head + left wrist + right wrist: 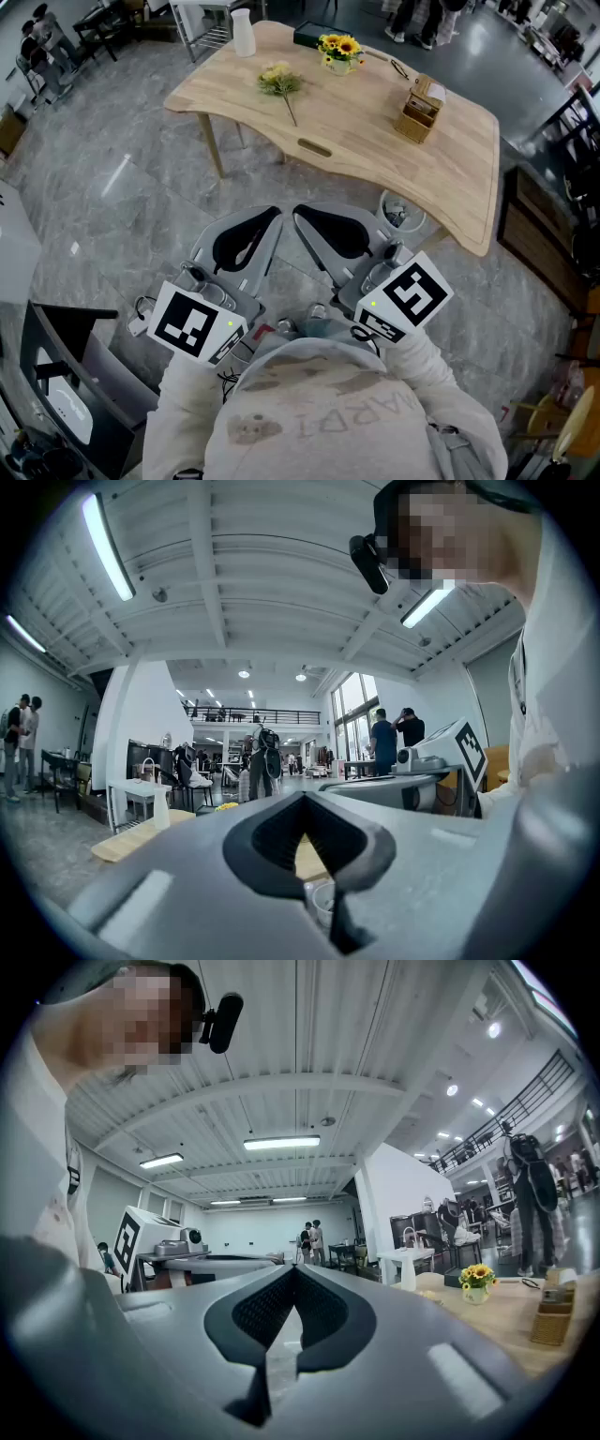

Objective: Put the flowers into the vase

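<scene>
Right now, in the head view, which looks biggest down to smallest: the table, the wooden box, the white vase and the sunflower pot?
1. table
2. wooden box
3. white vase and sunflower pot: too alike to rank, and both stand farther from the camera.

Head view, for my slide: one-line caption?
Left gripper and right gripper, both shut and empty, face a wooden table bearing loose flowers and a white vase.

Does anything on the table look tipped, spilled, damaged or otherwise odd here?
Nothing spilled or damaged. The only thing lying down is the loose flower bunch, flat on the table, apart from the upright white vase. The left gripper and right gripper are shut and empty, short of the table.
</scene>
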### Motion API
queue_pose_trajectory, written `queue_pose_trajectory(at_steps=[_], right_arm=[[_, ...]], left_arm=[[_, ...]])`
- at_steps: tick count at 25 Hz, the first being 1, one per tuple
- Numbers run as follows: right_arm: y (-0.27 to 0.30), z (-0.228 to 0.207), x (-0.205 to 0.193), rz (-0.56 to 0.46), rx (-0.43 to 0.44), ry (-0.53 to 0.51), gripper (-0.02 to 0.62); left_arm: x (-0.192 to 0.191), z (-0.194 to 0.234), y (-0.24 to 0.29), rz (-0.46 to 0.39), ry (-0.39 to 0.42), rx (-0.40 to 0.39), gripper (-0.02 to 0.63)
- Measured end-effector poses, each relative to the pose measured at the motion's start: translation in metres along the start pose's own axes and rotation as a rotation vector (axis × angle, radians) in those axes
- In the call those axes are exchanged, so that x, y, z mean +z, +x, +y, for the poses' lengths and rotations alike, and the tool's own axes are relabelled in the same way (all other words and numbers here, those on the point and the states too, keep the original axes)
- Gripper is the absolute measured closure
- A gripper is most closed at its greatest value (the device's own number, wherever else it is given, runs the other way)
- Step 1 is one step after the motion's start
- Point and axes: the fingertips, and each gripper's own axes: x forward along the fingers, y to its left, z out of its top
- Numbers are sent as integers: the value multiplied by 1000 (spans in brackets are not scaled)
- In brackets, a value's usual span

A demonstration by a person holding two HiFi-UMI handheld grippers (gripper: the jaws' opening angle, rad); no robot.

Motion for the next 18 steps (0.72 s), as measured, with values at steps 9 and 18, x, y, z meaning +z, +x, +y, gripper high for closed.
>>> queue_pose_trajectory(at_steps=[9, 18], right_arm=[[5, 6, 1, 1, -7, 1, 569], [13, 14, 1, -5, -25, 12, 569]], left_arm=[[2, 5, -6, -5, 2, -5, 604], [5, 11, -17, -17, 11, -11, 604]])
